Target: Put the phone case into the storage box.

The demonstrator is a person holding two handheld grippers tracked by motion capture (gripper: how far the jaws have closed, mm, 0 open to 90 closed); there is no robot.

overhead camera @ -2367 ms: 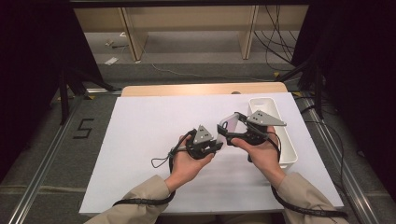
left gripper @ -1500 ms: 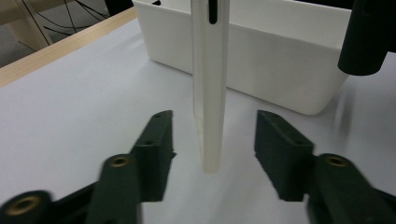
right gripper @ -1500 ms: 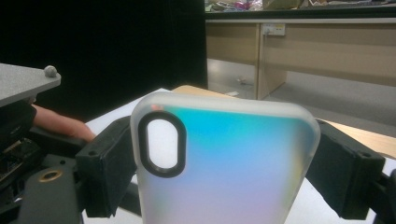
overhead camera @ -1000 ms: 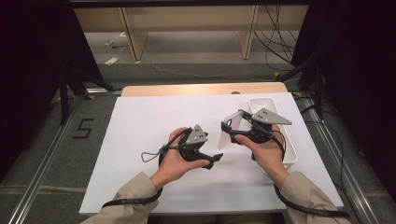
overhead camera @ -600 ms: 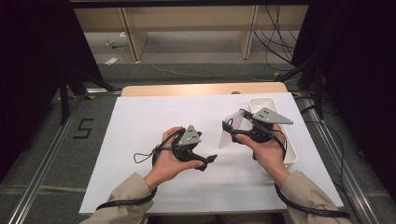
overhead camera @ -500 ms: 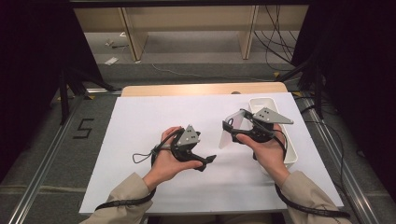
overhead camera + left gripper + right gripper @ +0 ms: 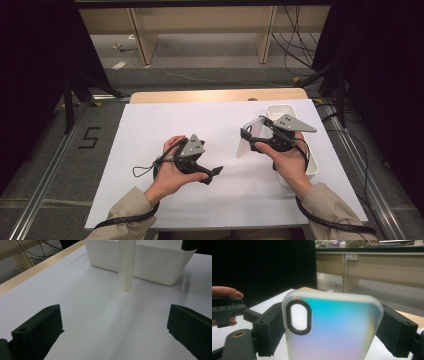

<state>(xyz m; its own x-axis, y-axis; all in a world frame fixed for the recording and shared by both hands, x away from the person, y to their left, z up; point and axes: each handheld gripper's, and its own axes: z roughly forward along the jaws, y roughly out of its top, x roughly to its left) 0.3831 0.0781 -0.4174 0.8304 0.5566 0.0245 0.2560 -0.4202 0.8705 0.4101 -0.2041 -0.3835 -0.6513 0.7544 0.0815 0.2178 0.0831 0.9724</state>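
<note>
Here, the phone case (image 7: 332, 327), frosted with an iridescent back, stood upright above the white table (image 7: 150, 135), its long axis vertical and its lower end hanging clear of the surface. My right gripper (image 7: 255, 137) clasped it across the width, jaws pressed on both long edges. My left gripper (image 7: 212, 172) had just been opening its jaws, nothing between them; it lay off to the case's left, so the right hand was plainly the nearer. The white bin (image 7: 140, 265) sat just behind the case. The left gripper view showed the case edge-on as a thin strip; the right gripper view gave its broad back and camera cutout (image 7: 298, 317)
</note>
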